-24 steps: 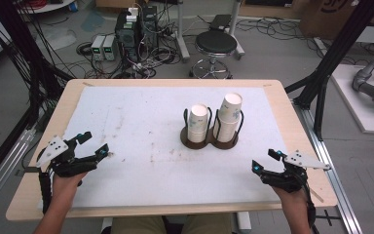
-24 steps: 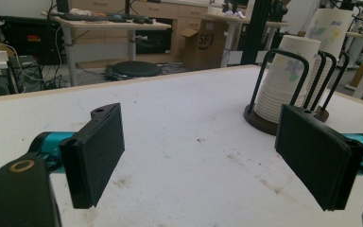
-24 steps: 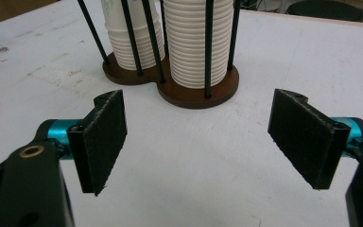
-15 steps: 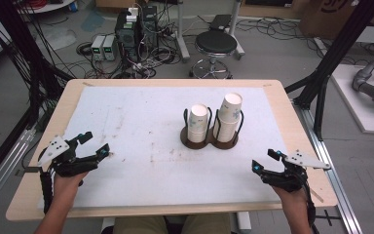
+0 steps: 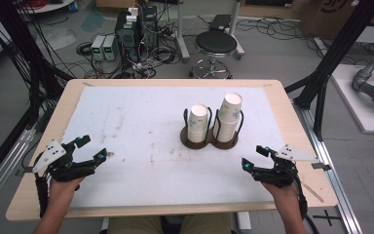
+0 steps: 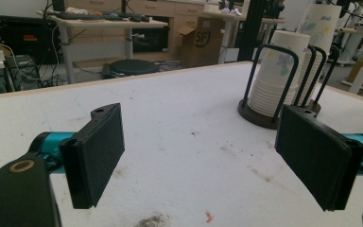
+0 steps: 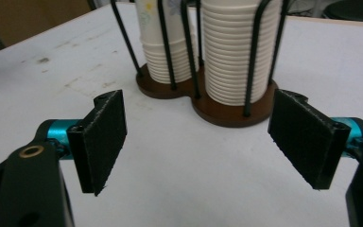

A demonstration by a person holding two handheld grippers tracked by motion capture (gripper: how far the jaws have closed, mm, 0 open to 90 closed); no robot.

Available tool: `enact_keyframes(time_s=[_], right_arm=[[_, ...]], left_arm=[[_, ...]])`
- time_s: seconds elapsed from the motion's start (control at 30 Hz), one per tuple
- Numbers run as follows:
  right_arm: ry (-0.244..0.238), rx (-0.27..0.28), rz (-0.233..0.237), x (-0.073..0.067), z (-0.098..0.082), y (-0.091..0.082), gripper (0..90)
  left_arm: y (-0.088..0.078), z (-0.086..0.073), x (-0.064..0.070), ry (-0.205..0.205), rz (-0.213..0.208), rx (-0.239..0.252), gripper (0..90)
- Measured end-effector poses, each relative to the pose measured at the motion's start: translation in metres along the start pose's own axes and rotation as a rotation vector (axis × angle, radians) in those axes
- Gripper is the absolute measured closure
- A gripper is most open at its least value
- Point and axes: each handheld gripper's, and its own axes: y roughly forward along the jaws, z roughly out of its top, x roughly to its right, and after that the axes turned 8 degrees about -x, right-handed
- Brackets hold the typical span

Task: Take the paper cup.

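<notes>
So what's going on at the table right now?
A person holds a gripper in each hand near the table's front edge. The left gripper and the right gripper both have open jaws with nothing between them. Two stacks of paper cups stand in a dark wire holder near the middle, the right stack taller. Neither gripper touches the holder.

Ribbed paper cups stand in a black wire holder with a smooth brown base on a matt, stained white table.

Black grippers, teal-tipped fingers, grey plates, seemingly bare forearms.
</notes>
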Motion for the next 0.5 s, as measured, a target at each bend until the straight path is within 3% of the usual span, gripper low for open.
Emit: enact_keyframes(time_s=[0.5], right_arm=[[-0.073,0.013,0.081,-0.02,0.037,0.026,20.9]], left_arm=[[-0.001,-0.002,0.001,0.001,0.001,-0.013,16.5]])
